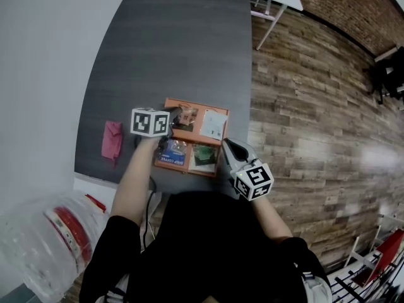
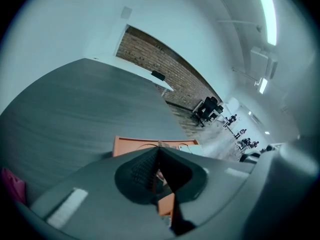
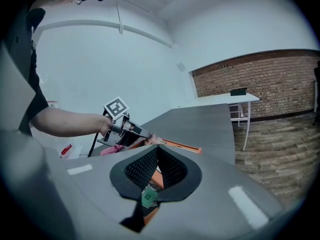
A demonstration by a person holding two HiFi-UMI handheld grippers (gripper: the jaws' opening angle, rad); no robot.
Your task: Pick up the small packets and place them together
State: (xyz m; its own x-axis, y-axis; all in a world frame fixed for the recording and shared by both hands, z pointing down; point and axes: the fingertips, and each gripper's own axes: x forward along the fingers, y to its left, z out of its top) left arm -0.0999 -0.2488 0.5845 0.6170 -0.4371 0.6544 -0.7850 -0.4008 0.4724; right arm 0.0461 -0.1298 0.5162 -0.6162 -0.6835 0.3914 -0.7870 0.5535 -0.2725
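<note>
Head view: small packet (image 1: 187, 116) is clamped by left gripper (image 1: 173, 113) above orange tray (image 1: 196, 104), probably for grouping; right gripper (image 1: 226, 145) is closed on nothing.

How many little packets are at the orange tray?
4: brown packet far left at the tip of the left gripper, white packet far right, blue packet near left, green packet near right. More may be hidden.

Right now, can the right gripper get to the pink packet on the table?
Probably not easily. The pink packet lies left of the orange tray, and the left gripper and its forearm sit between it and the right gripper.
</note>
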